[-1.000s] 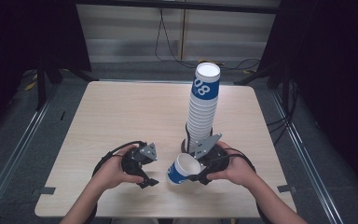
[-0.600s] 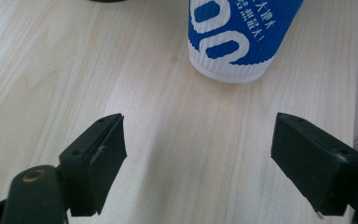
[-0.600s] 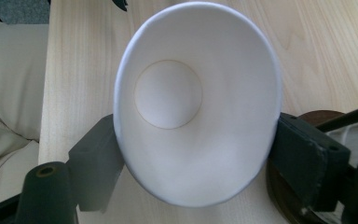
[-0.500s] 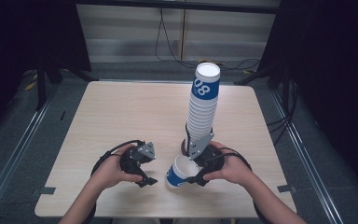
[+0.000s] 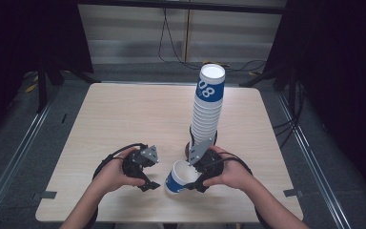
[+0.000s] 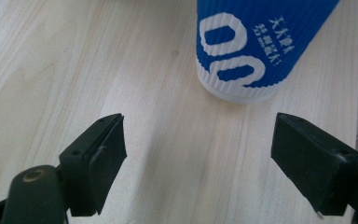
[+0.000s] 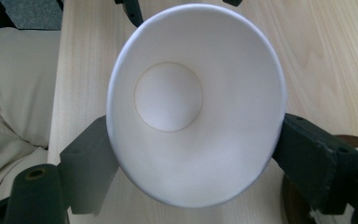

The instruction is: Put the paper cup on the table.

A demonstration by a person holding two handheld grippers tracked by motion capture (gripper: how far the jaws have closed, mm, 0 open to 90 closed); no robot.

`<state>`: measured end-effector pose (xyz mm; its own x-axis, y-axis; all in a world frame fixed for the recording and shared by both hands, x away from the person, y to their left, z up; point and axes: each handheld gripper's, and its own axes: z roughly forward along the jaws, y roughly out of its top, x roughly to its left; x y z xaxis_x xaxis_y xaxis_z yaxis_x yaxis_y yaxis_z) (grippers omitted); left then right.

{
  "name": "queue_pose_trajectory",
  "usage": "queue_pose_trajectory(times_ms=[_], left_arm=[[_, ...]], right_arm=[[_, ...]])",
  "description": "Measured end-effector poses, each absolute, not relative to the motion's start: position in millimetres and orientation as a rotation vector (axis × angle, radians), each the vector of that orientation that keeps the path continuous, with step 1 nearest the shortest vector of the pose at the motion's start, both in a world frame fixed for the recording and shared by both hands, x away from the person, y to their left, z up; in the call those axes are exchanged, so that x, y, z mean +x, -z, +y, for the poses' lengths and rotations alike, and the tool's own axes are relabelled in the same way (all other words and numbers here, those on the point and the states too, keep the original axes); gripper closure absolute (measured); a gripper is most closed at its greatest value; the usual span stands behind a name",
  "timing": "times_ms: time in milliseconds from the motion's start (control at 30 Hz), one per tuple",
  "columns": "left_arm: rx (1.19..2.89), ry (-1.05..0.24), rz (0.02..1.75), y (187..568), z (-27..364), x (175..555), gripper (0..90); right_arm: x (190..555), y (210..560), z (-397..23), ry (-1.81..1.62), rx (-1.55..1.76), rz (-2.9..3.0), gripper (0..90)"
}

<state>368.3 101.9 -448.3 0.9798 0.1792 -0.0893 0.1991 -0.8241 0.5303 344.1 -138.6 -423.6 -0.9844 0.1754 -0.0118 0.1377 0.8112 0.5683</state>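
Note:
A blue-and-white ribbed paper cup rests tilted on the table near the front edge, its mouth turned toward my right gripper. In the right gripper view I look straight into the cup, its round rim spanning the gap between the two jaws of the right gripper. These jaws have just been opening and the rim shows no squeeze. My left gripper sits just left of the cup, open and holding nothing. In the left gripper view the cup's base lies ahead of the left gripper.
A tall stack of upturned blue-and-white cups stands just behind my right hand on a dark round base. The wooden table has free room to the left and at the back. The person's lap is at the front edge.
The right gripper's jaws have spread apart around the cup, and the cup has shifted slightly left and toward the front edge. The left gripper has not moved.

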Motion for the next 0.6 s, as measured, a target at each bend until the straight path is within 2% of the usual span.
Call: queue_pose_trajectory(times_ms=[600], left_arm=[[2.565,0.055,0.266,449,106,369,18.0]], right_arm=[[342,438,-124,-0.947,0.211,2.937,15.9]])
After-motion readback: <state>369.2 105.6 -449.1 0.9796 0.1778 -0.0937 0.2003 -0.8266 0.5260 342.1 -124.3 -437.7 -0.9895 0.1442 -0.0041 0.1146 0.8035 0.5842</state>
